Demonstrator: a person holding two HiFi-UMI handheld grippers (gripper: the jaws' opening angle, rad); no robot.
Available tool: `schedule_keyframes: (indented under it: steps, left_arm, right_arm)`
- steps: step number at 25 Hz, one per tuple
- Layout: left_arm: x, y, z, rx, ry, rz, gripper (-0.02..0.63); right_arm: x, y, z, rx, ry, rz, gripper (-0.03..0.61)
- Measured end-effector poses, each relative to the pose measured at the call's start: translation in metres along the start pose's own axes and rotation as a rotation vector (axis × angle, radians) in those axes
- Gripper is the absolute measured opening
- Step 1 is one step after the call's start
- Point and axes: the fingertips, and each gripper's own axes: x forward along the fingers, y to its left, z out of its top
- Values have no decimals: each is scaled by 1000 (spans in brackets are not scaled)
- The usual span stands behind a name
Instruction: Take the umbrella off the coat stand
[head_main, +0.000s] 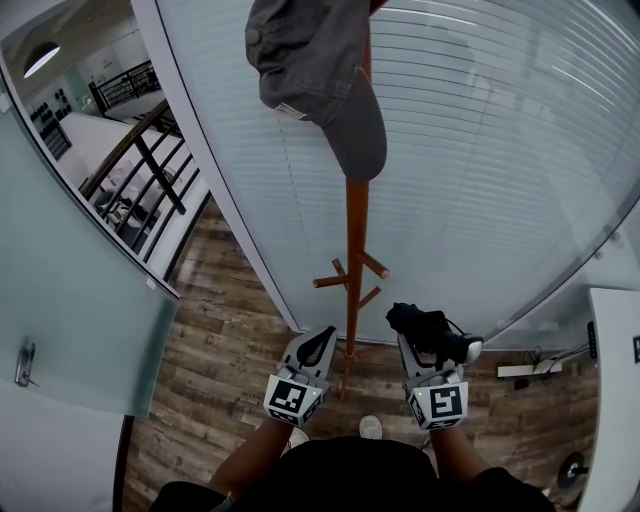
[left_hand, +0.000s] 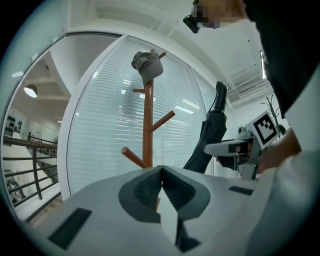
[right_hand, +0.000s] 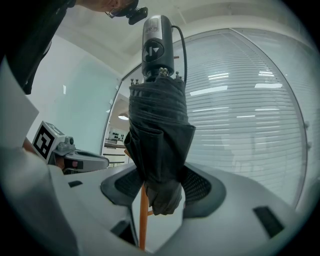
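A folded black umbrella (head_main: 430, 333) with a grey handle (right_hand: 157, 45) stands upright between the pads of my right gripper (head_main: 418, 352), which is shut on it. The umbrella (right_hand: 159, 135) hangs clear of the brown wooden coat stand (head_main: 356, 230), just to the stand's right. A grey cap (head_main: 320, 70) rests on top of the stand. My left gripper (head_main: 318, 345) is shut and holds nothing, just left of the pole. From the left gripper view the stand (left_hand: 148, 125), the cap (left_hand: 147, 65) and the umbrella (left_hand: 210, 135) all show.
A glass wall with white blinds (head_main: 500, 150) runs behind the stand. A frosted glass door with a handle (head_main: 25, 362) is at the left. A white counter (head_main: 615, 380) and a power strip (head_main: 515, 371) sit at the right. The floor (head_main: 220, 340) is wood plank.
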Motion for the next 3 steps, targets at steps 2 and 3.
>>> schedule_keyframes:
  steps: [2, 3]
  left_arm:
    - [1, 0, 0, 1, 1, -1, 14]
    - [2, 0, 0, 1, 1, -2, 14]
  right_arm:
    - [1, 0, 0, 2, -2, 2, 238]
    - [1, 0, 0, 3, -2, 3, 238]
